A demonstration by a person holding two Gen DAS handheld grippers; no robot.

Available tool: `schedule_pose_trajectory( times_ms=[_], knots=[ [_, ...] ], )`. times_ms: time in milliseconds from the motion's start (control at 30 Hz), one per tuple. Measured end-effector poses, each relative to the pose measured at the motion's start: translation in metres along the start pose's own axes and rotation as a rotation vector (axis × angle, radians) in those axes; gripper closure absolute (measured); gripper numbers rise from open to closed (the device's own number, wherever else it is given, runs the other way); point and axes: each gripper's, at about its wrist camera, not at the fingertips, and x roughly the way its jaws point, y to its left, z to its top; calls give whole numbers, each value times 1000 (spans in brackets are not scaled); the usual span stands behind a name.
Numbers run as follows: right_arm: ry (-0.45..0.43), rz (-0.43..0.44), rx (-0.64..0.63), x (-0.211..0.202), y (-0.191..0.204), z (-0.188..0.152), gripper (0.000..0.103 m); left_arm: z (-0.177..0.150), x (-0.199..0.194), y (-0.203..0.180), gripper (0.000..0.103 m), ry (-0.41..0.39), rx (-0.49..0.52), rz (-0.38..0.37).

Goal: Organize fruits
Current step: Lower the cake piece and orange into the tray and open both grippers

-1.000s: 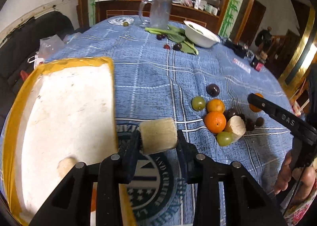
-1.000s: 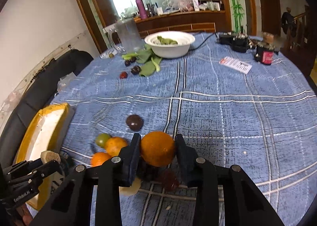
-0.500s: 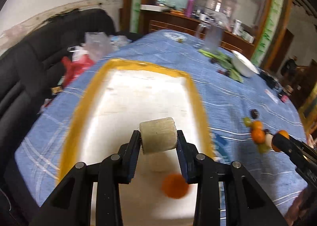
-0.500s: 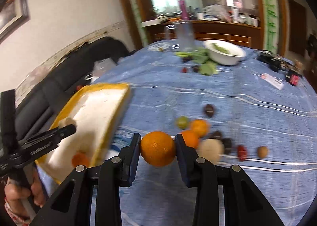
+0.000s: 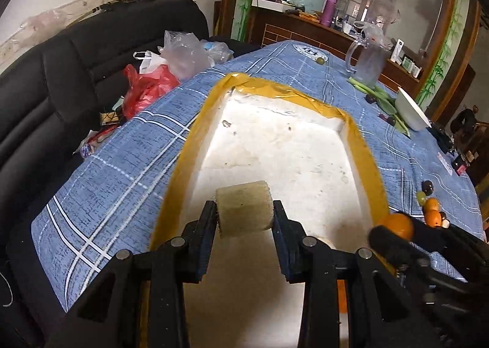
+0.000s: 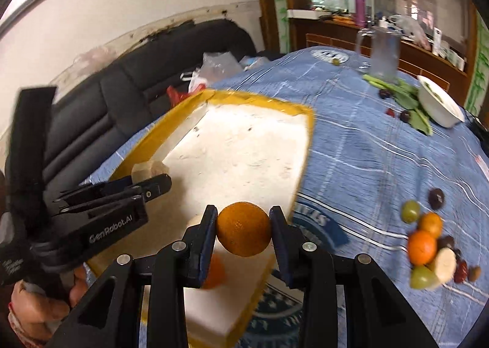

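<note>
Left gripper (image 5: 243, 219) fingers clamp pale fruit chunk (image 5: 243, 213); right gripper (image 6: 243, 230) fingers clamp orange (image 6: 243, 228), both above foam tray (image 5: 363, 146).

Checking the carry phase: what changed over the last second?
Both grippers swung from the fruit pile toward the foam tray. The left gripper now holds the pale chunk over it; the right gripper brings the orange over its near edge. Both grips unchanged.
</note>
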Motion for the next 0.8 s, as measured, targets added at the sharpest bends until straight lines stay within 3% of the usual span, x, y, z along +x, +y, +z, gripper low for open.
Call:
schedule_pose_trajectory(
  times_ms=[233,367,467,533,800],
  knots=[
    [47,-28,-33,30,6,3,64,1,2,2,67,-10,9,-20],
    [46,-34,-41,33,8,5,64,2,0,2,51,-20,-3,-23],
    [32,-45,-55,30,10,6,61,4,-2,4,50,-21,-22,-38],
    [13,-48,-57,25,10,7,53,4,-3,5,49,-16,-35,-44],
    [-65,-53,-23,-13,3,4,50,4,-19,-1,44,-38,-42,-48]
  ],
)
